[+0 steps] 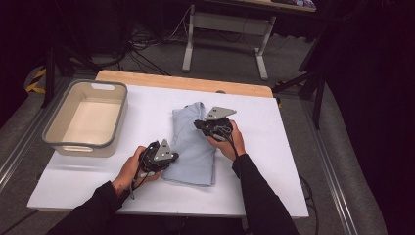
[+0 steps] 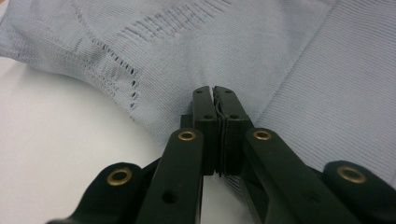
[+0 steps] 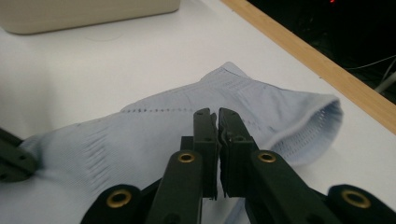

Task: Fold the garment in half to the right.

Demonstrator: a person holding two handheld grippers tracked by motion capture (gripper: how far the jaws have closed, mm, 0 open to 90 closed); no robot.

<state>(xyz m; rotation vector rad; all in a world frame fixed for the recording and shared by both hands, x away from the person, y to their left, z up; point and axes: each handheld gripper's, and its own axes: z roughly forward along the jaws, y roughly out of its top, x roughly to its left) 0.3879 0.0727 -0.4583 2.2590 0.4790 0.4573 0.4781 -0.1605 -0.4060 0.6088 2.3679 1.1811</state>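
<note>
High view – both grippers' fingers closed, left gripper (image 1: 172, 157) and right gripper (image 1: 197, 124) over the blue garment (image 1: 192, 156)

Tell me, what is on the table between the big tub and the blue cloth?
Nothing. In the high view, bare white table top separates the beige tub from the light blue cloth. The left claw sits at the cloth's near-left edge.

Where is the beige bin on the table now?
In the high view the beige bin sits at the table's far left, left of the light blue garment.
</note>
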